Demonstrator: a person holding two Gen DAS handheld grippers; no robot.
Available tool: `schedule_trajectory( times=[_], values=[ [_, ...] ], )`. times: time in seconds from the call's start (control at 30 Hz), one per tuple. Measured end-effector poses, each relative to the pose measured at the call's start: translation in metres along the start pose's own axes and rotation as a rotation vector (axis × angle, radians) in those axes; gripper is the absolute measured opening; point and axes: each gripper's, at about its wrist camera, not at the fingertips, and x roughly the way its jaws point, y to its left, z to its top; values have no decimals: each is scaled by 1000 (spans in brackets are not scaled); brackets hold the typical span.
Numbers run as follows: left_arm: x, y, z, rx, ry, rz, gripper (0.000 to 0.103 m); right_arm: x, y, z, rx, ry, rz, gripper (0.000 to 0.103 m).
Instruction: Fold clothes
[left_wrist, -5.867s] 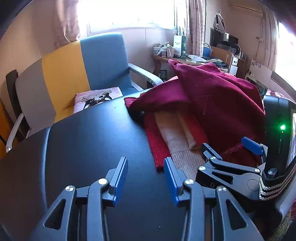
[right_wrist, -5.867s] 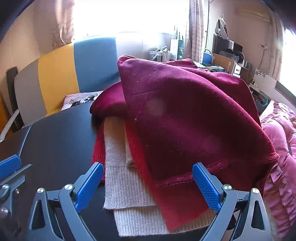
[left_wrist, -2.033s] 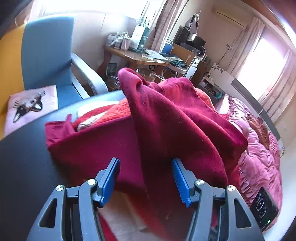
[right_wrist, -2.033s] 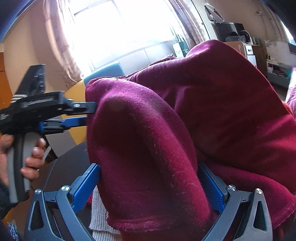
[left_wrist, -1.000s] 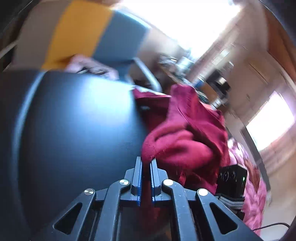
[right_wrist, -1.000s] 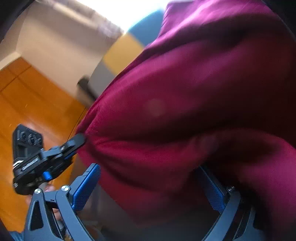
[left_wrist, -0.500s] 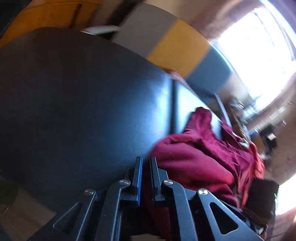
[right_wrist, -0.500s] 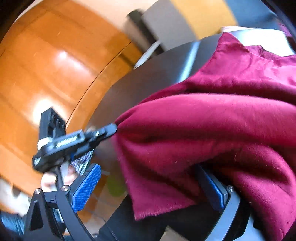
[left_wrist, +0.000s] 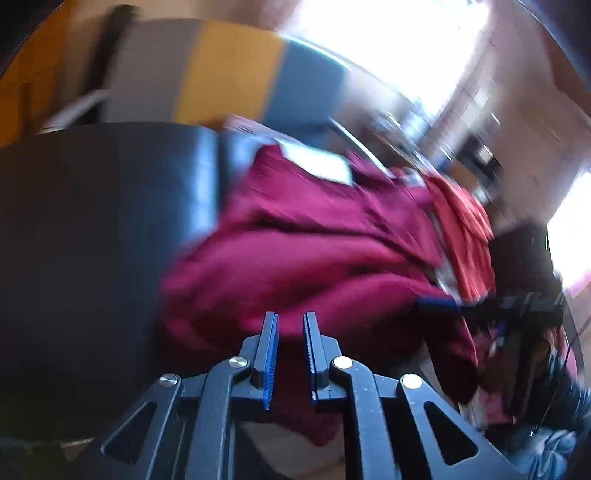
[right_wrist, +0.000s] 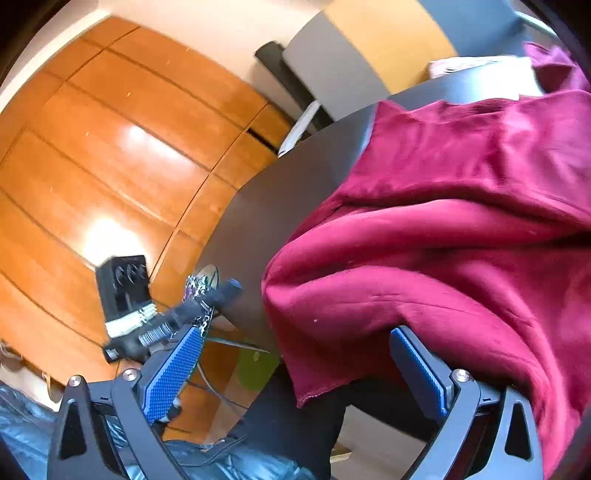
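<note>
A maroon garment lies rumpled on the black table, one corner hanging over the near edge. My left gripper sits just short of it, its jaws opening to a narrow gap with no cloth pinched. In the right wrist view the left gripper hangs clear of the maroon garment, off the table's edge. My right gripper is wide open, with the hanging corner between its fingers and nothing pressed. The left wrist view is blurred.
A red knit piece lies under the maroon garment at the right. A grey, yellow and blue chair stands behind the table. Orange wooden panels fill the left. A person's dark shiny jacket shows below.
The left gripper, shut on the maroon cloth's edge before, has parted its jaws and drawn away from it. The cloth now lies spread toward the table's near edge. Both hands have moved.
</note>
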Motion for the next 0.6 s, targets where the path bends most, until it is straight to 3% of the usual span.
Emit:
schedule_trajectory(
  times=[0.07,0.23,0.43,0.5,0.6],
  values=[
    [19,-19,2,48,43,-31,11,-19,3,2,12,-8,42,103],
    [59,-27,1,90,121,-13,12,-66,-17,-2,55,-124,32,103],
    [64,-23,-12,101,184,6,13,-52,-76,-2,216,-120,-109,103],
    [58,-13,-20,84,221,12,13,-35,-94,1,247,-95,-238,103],
    [46,1,-33,52,276,19,9,-33,-111,11,262,-178,-251,101]
  ],
)
